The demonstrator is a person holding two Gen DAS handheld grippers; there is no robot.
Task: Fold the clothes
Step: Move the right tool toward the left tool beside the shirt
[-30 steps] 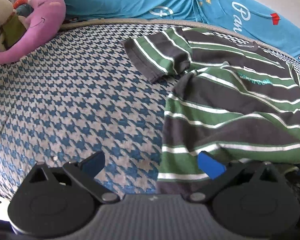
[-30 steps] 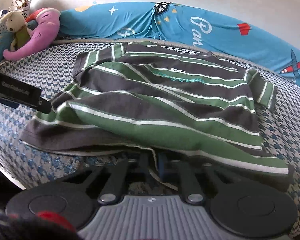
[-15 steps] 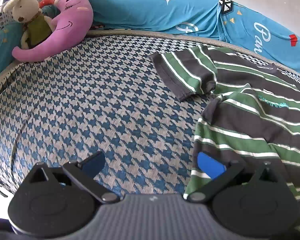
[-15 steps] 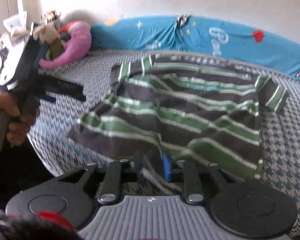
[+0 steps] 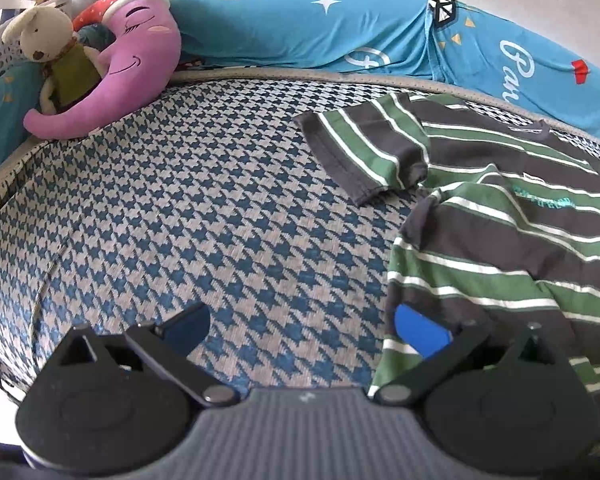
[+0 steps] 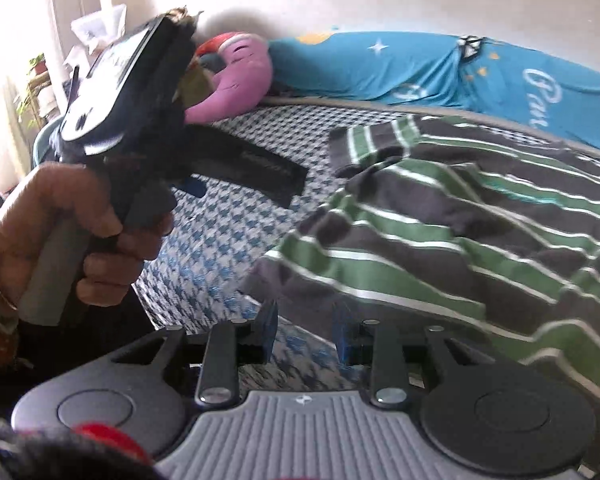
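A grey, green and white striped T-shirt (image 5: 500, 240) lies rumpled on the houndstooth bed cover (image 5: 180, 208), with one sleeve (image 5: 364, 152) spread toward the middle. My left gripper (image 5: 304, 330) is open wide over the cover at the shirt's left edge, with nothing between its pads. In the right wrist view the T-shirt (image 6: 460, 240) fills the right side. My right gripper (image 6: 305, 332) is open just below the shirt's near hem, and only the cover shows between its pads. A person's hand (image 6: 60, 220) holds the left gripper's handle at the left.
A purple elephant cushion (image 5: 120, 80) and a cream plush toy (image 5: 44, 40) lie at the bed's far left corner. A long blue bolster (image 5: 340, 32) runs along the wall. The bed's edge (image 5: 4, 172) curves down the left side.
My right gripper has opened and let go of the shirt's hem, backing off and swinging left. My left gripper has drawn back to the left, off the shirt.
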